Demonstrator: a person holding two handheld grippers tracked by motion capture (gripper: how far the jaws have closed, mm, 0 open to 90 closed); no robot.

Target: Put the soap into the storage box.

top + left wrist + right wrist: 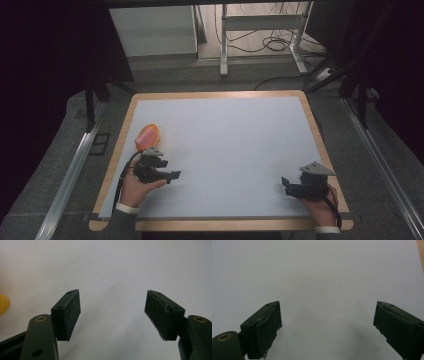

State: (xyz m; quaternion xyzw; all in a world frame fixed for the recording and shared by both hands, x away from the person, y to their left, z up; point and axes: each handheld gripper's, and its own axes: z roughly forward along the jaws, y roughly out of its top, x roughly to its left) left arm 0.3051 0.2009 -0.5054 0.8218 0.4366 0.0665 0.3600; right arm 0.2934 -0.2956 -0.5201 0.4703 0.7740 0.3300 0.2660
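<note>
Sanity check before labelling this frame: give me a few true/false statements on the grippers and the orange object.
1. The left gripper is open with nothing between its fingers. True.
2. The right gripper is clamped on the rounded orange-and-pink object. False: it is open and empty, far from that object.
3. The orange-and-pink object lies near the left edge of the white tabletop, just beyond the left gripper. True.
4. Both grippers hang over the far edge of the tabletop. False: both are near the person's edge.

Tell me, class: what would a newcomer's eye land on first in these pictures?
The orange object stands out, lying near the left edge of the white table, just beyond the left gripper. Next come both black grippers, the right gripper near the front right, each held open over bare surface.
</note>
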